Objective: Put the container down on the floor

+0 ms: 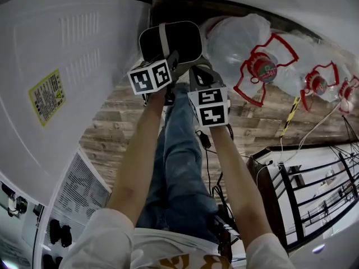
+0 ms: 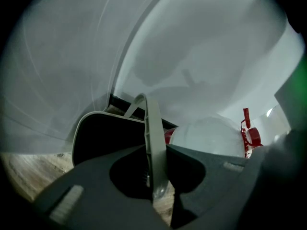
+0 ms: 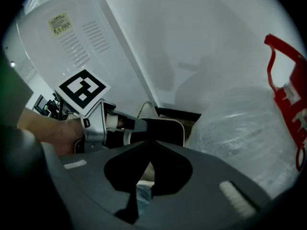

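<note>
Container [image 1: 171, 41], black-bodied with a pale rim, is recorded at the upper centre of the head view, above the plank floor [image 1: 252, 122] and close to the foot of the white wall [image 1: 314, 4]. Whether its base touches the floor cannot be told from any view. Its pale grey handle [image 2: 152, 123] is raised and runs up out of the container into the left gripper [image 2: 156, 152], which is clenched on that handle, one jaw at each side of the band. In the right gripper view the same container [image 3: 165, 131] is seen at the centre, with the left gripper reaching to it from the left of the frame.

The right gripper [image 3: 149, 145] is closed, jaw tips meeting, with nothing grasped between them. In the head view it is held just beside the left one, lower right of the container.

Large clear water bottles [image 1: 238, 41] with red carrying frames are noted lying just right of the container, along the wall. A white appliance [image 1: 73, 49] bearing a yellow label [image 1: 47, 97] fills the upper left of the frame. A denim-clad leg [image 1: 179, 150] is seen between the person's forearms, and a black rack [image 1: 314, 189] occupies the lower right.
</note>
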